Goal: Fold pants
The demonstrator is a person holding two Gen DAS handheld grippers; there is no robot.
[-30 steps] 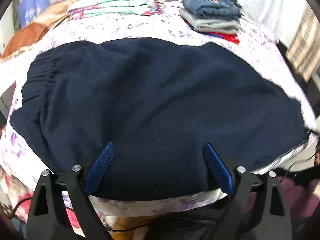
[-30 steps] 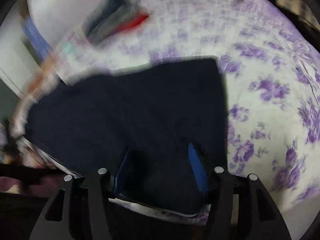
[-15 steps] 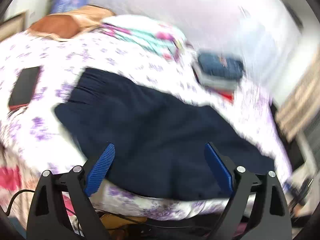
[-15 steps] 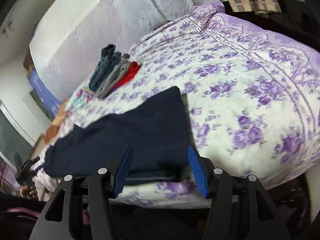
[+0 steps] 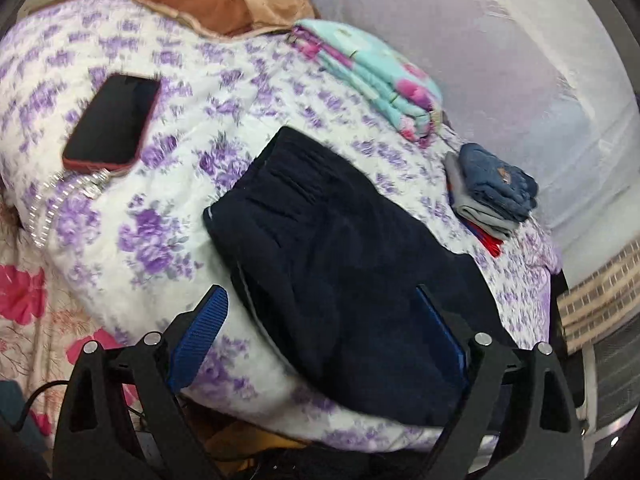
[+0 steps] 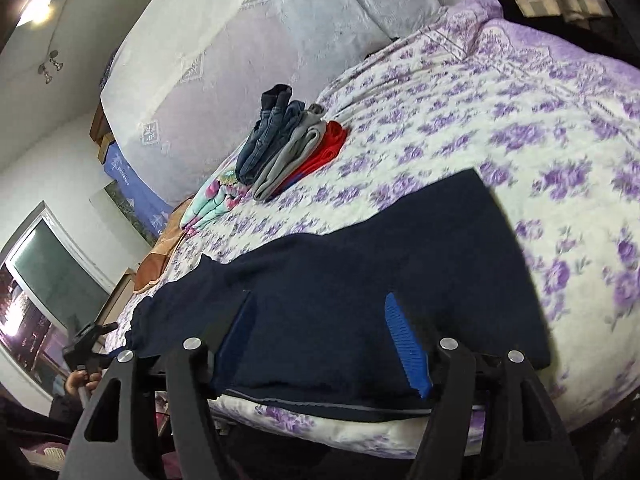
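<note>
Dark navy pants (image 5: 340, 264) lie flat along the near edge of a bed with a purple-flowered cover (image 5: 168, 184); the elastic waistband is at the upper left end in the left wrist view. They also show in the right wrist view (image 6: 360, 280). My left gripper (image 5: 320, 332) is open and empty, held above the waist end near the bed edge. My right gripper (image 6: 324, 340) is open and empty, just above the pants' near edge. The left gripper also shows far off in the right wrist view (image 6: 90, 342).
A black phone (image 5: 112, 122) lies on the cover left of the pants. A folded floral blanket (image 5: 368, 76), a brown cushion (image 5: 224, 4) and a stack of folded clothes (image 5: 488, 192) sit farther back. The stack also shows in the right wrist view (image 6: 288, 140).
Both grippers have pulled back and up from the pants and swung outward; the left view now faces the waist end and phone. Both stayed open. The pants lie as before.
</note>
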